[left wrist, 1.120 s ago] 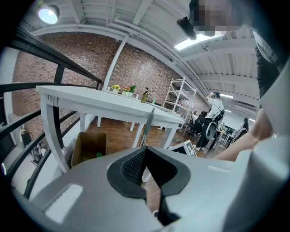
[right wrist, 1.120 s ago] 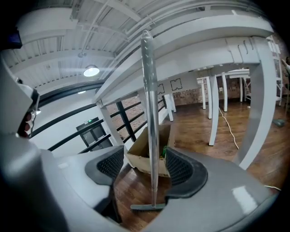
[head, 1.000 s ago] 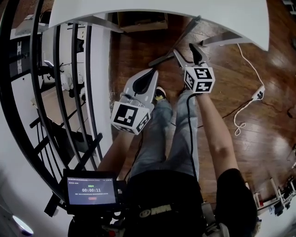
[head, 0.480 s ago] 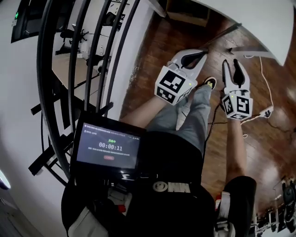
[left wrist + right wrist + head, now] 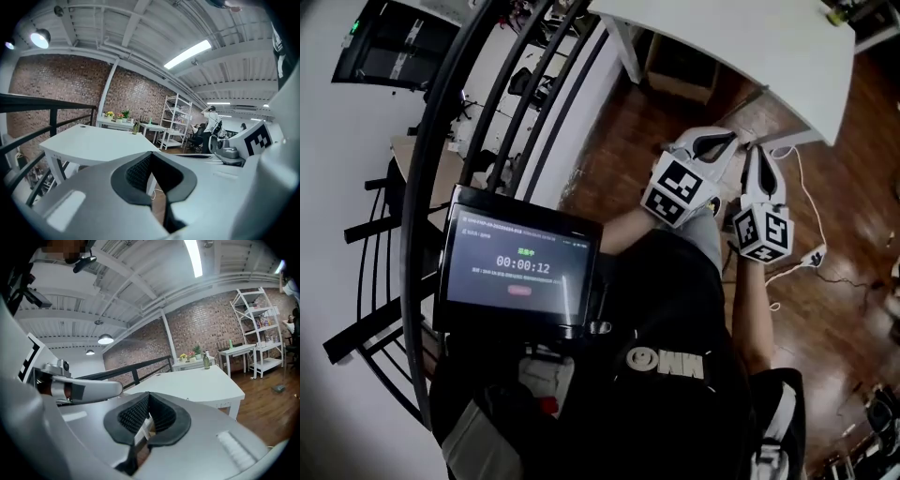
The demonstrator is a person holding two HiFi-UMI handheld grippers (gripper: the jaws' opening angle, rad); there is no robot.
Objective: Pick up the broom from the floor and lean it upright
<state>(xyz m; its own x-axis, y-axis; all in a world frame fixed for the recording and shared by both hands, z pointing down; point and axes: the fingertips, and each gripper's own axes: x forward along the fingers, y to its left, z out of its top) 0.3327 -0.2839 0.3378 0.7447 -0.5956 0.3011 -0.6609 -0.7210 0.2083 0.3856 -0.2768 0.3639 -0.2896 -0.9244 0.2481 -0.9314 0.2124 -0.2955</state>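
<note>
In the head view both grippers are held up in front of the person, side by side. My left gripper [image 5: 729,139] has its jaws together with nothing between them; its own view [image 5: 150,153] shows only floor through the gap behind the tips. My right gripper [image 5: 757,152] is just right of it, its jaws closing until the tips meet, also on nothing [image 5: 149,395]. A thin dark rod [image 5: 741,101] lies on the wooden floor beyond the tips, under the table's edge; I cannot tell whether it is the broom's handle. No broom head is in view.
A white table [image 5: 750,47] stands ahead with a cardboard box [image 5: 680,70] under it. A black railing [image 5: 459,122] runs along the left. A white cable with a power strip [image 5: 811,255] lies on the floor at right. A screen [image 5: 520,267] hangs at the person's chest.
Both grippers have risen from near the floor to in front of the body. The right gripper's jaws went from wide open to together. The head view swung left toward the railing.
</note>
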